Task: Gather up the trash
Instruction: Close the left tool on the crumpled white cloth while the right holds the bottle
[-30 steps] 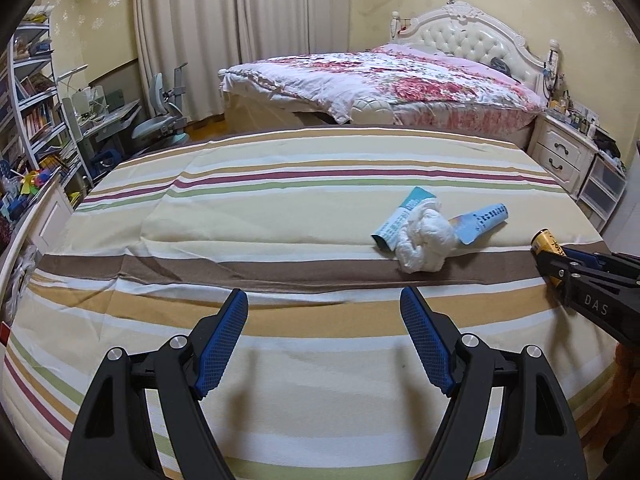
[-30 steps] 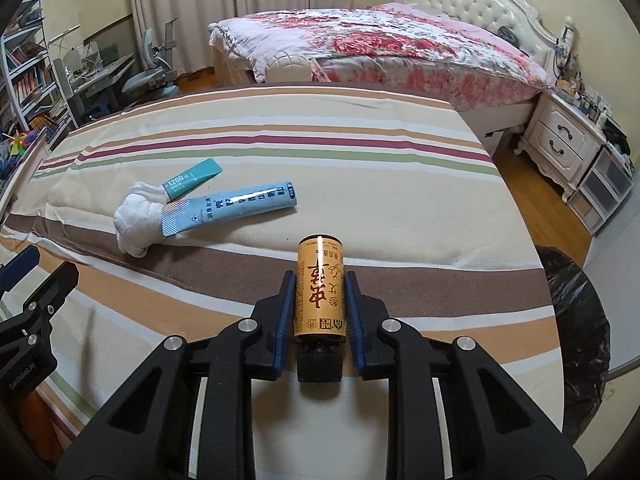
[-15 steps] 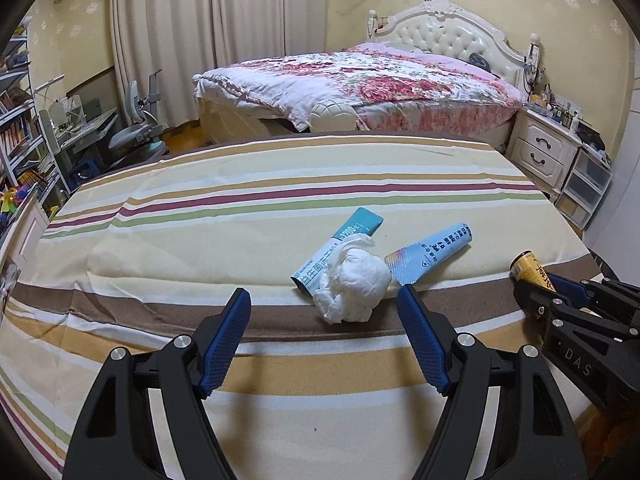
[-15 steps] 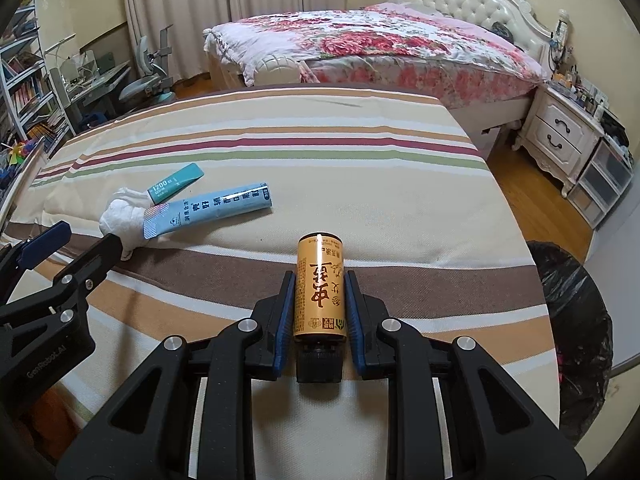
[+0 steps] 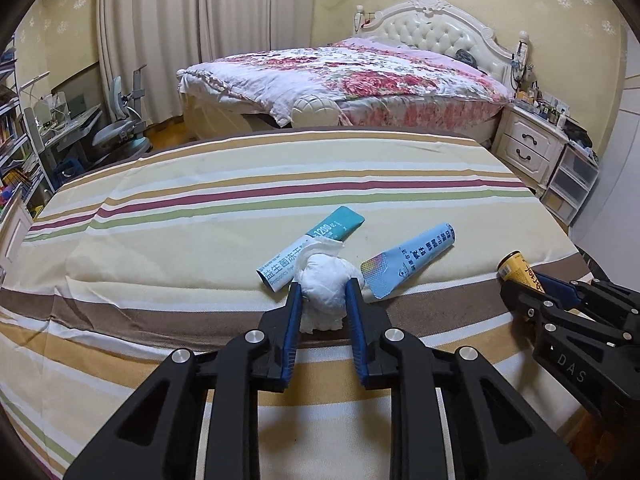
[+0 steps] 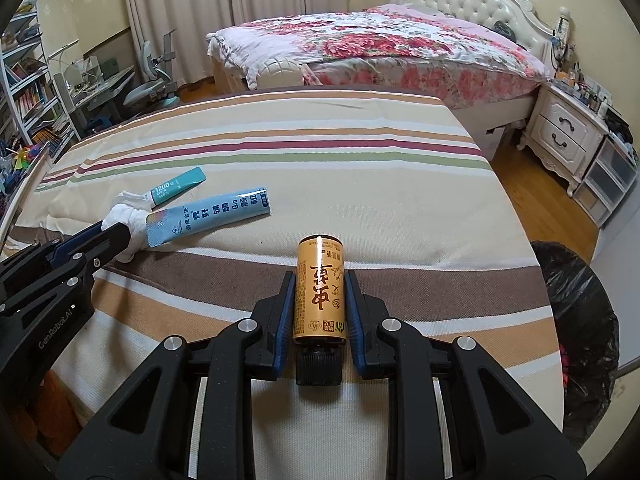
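My left gripper is shut on a crumpled white tissue ball lying on the striped bed cover. A teal and white box lies just behind the tissue, and a light blue tube lies to its right. My right gripper is shut on an orange can, held above the cover's near right part. The can also shows at the right of the left wrist view. The tissue, box and tube show at the left of the right wrist view.
A black trash bag stands on the floor right of the striped bed. A floral bed lies beyond, with a white nightstand at its right. A desk, chair and shelves line the left wall.
My left gripper moved forward and right to the tissue ball and closed on it. My right gripper kept hold of the can and barely moved.
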Motion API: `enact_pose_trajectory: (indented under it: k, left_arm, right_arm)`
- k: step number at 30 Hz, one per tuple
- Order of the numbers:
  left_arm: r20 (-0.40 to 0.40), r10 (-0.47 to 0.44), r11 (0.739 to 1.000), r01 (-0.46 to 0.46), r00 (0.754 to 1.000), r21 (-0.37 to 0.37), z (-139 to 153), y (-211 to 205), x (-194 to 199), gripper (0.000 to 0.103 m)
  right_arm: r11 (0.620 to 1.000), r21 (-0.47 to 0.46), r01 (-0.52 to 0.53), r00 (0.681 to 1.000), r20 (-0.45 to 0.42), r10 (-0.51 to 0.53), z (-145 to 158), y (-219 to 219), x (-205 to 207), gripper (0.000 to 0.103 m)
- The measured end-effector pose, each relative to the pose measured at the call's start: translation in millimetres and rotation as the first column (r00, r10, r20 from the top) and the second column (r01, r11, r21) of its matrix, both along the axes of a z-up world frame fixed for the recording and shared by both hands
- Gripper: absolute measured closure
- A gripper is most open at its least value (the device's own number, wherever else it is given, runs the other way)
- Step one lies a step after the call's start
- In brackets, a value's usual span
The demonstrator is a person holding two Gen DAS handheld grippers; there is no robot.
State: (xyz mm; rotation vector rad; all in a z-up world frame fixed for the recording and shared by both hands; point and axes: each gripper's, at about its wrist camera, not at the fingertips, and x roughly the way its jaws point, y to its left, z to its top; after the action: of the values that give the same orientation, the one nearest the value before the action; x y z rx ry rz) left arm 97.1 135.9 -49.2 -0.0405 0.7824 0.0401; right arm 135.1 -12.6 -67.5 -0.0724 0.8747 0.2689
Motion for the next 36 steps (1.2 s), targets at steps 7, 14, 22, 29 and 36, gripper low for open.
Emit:
enact_pose_trajectory:
  k: [7,14,22,29,36]
  left_arm:
    - [-0.007,0.007,1.000,-0.007,1.000,-0.008,1,6,-15,0.081]
    - [-0.037,0.038,0.998,-0.039,0.999,-0.040,-4,17,-18,0.062]
    - [-0.022,0.058,0.997,-0.059,0.998,-0.049,-1,19,-7,0.037]
    - [-0.021,0.070,0.997,-0.071,0.997,-0.042,-3,21,4,0.040]
    - [-0.033,0.046,0.997,-0.048,0.998,-0.052,-4,21,0,0.071]
  right_arm:
    - [1.000,-0.002,0.000,1.000,0.000,0.000,0,0,0,0.079]
    - [1.000,-0.021,0.000,1.000,0.006,0.000,0,1,-1,0.079]
    - [1.000,-0.026,0.001,1.000,0.009,-0.001,0,2,-1,0.079]
    - [1.000,-0.025,0.000,1.000,0.009,0.000,0,2,-1,0.079]
    - [1.000,-0.025,0.001,1.000,0.009,-0.001,0,3,-2,0.079]
